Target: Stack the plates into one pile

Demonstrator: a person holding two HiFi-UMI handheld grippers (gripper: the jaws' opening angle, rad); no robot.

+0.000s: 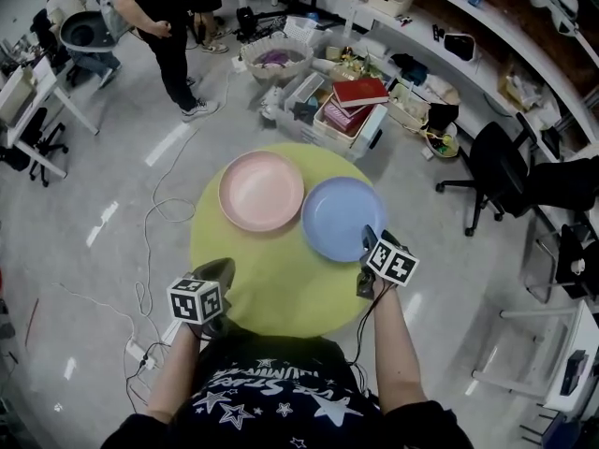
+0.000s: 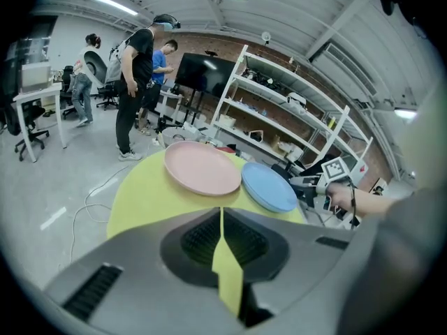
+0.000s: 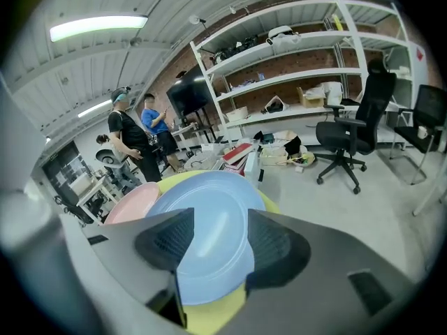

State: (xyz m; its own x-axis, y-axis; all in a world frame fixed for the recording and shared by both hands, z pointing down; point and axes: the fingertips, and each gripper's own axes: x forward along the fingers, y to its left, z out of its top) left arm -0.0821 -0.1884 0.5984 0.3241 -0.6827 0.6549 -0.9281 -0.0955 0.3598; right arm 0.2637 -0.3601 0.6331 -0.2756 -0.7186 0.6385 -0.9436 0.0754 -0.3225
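Observation:
On the round yellow-green table point(image 1: 271, 293) a pink plate point(image 1: 261, 191) and a blue plate point(image 1: 343, 218) lie side by side, their rims nearly touching. My right gripper point(image 1: 368, 241) hovers at the blue plate's near right edge, its jaws open and nothing between the pads. The right gripper view looks down between those jaws point(image 3: 218, 222) onto the blue plate point(image 3: 209, 239), with the pink plate point(image 3: 133, 204) behind it on the left. My left gripper point(image 1: 217, 271) rests over the table's near left edge, shut and empty point(image 2: 222, 218). Both plates point(image 2: 202, 167) point(image 2: 269, 187) lie well ahead of it.
Beyond the table are crates with books point(image 1: 351, 106), a basket point(image 1: 278, 61) and other clutter on the floor. A black office chair point(image 1: 491, 171) stands to the right and a person point(image 1: 168, 26) at the far left. A cable point(image 1: 150, 232) runs across the floor on the left.

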